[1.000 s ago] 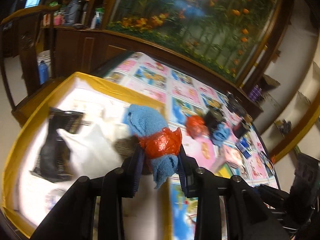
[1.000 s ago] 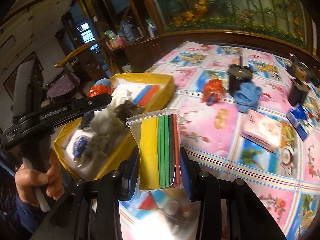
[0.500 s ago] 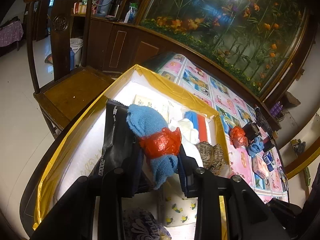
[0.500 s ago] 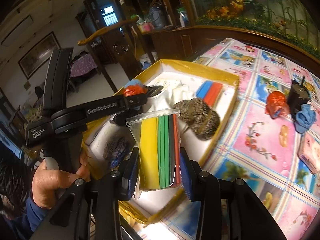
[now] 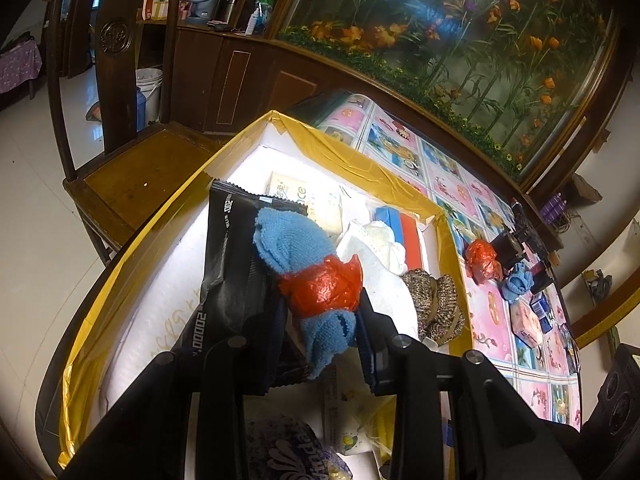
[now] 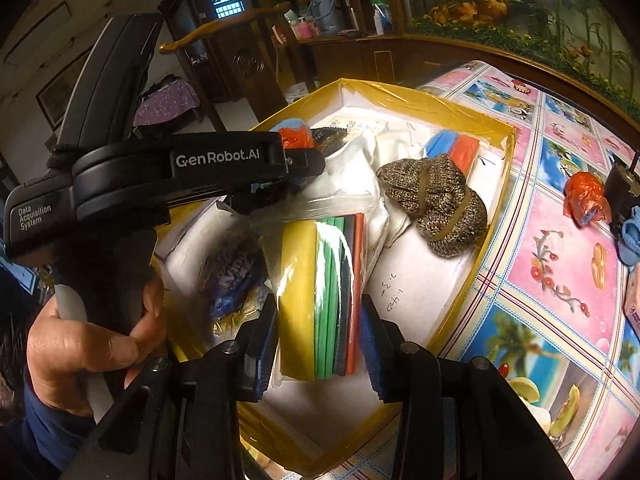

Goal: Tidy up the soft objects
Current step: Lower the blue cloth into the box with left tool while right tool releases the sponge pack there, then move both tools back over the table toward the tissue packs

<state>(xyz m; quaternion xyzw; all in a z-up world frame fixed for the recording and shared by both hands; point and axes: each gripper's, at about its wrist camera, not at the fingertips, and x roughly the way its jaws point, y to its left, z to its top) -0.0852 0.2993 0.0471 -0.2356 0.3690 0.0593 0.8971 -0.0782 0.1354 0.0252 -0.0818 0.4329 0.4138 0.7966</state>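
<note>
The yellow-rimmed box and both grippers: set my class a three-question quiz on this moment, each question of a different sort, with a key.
1. True or false: the left gripper is shut on a blue cloth bundle wrapped in red plastic.
2. Multiple choice: the right gripper holds
A. a brown knitted hat
B. a clear bag of coloured foam sheets
C. a black pouch
3. Fill in: the brown knitted hat lies inside the ____, not on the table.

Key: 1 true; 2 B; 3 yellow-rimmed box.
</note>
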